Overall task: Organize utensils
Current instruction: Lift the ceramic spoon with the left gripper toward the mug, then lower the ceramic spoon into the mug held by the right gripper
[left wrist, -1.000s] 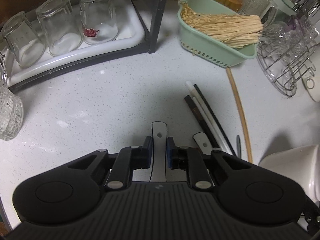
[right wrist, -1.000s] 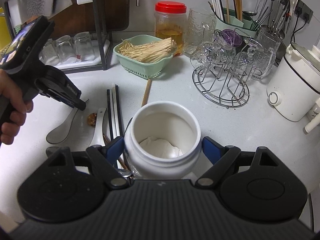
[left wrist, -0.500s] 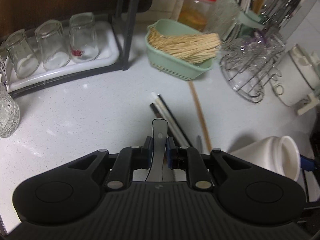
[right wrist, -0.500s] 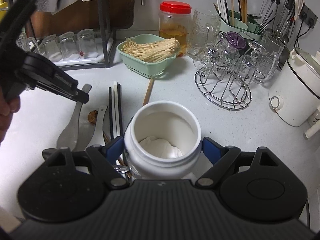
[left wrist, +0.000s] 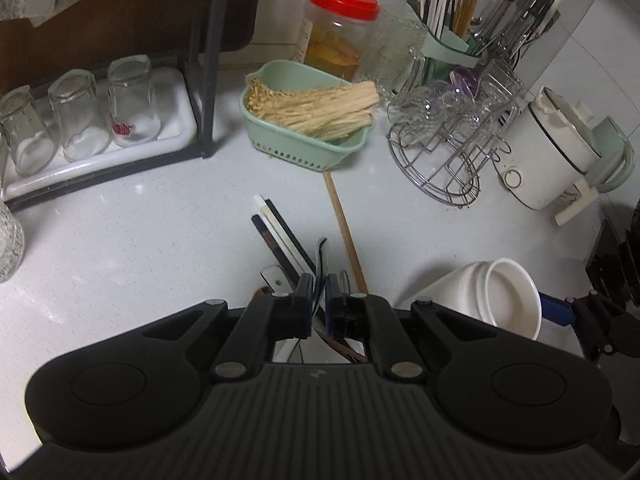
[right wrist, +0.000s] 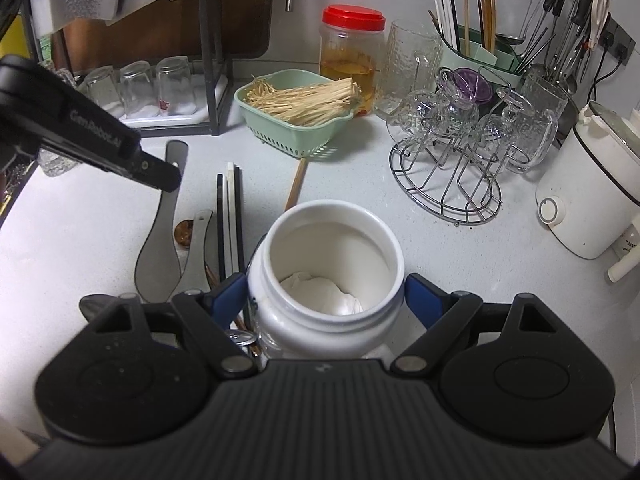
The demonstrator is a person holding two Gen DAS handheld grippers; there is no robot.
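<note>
Spoon (right wrist: pixel 158 248), grey, pinched high on the handle by left gripper (left wrist: pixel 318 284), bowl hanging down at left centre of the right wrist view. Fingers closed together on the thin handle, seen edge-on in the left wrist view. Probably gripped near the end so that the bowl can go first into a container. Cannot tell whether the bowl touches the counter or hangs just above it.

Just beside, to the right: second spoon (right wrist: pixel 198 240), pale, flat on the counter, and next to it black and white chopsticks (right wrist: pixel 230 216), side by side, pointing toward the top of the frame. Single wooden chopstick (right wrist: pixel 295 186) further right, its far end near green basket (right wrist: pixel 296 136).

At lower centre, white jar (right wrist: pixel 328 236), upright, mouth open, clamped on both sides by the blue pads of right gripper (right wrist: pixel 328 292). Likely held steady as receiver for the loose utensils (only a judgement). Something white at its bottom, not clear what.

Upper right: green utensil holder (right wrist: pixel 480 54), already with chopsticks standing in it, well apart from the spoon.
</note>
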